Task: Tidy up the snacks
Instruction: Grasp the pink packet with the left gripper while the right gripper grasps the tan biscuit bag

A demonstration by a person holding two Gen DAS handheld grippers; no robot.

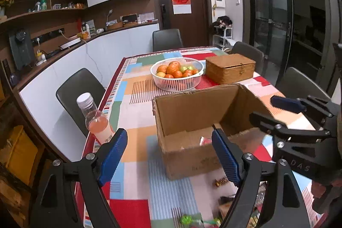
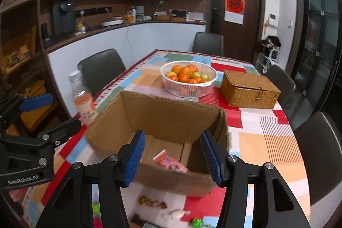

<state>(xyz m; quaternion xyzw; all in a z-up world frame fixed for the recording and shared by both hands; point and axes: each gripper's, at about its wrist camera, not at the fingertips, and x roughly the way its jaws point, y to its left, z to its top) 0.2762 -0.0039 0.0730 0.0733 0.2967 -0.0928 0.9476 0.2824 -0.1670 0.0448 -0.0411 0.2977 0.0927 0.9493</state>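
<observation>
An open cardboard box (image 1: 181,112) (image 2: 162,116) stands on the patterned tablecloth. A pink-red snack packet (image 2: 170,161) lies inside it; its edge shows in the left wrist view (image 1: 204,140). Loose wrapped snacks lie on the cloth in front of the box: a brown-gold one (image 2: 152,202) (image 1: 221,182), a pale one (image 2: 176,214), green ones (image 2: 197,222) (image 1: 188,219). My left gripper (image 1: 170,156) is open and empty, left of the box's near wall. My right gripper (image 2: 172,158) is open and empty above the box's near wall; it also shows in the left wrist view (image 1: 271,108).
A bottle of pink drink (image 1: 97,121) (image 2: 83,104) stands at the table's left edge. A white basket of oranges (image 1: 177,74) (image 2: 189,78) and a woven lidded box (image 1: 230,67) (image 2: 249,89) stand behind the cardboard box. Dark chairs ring the table.
</observation>
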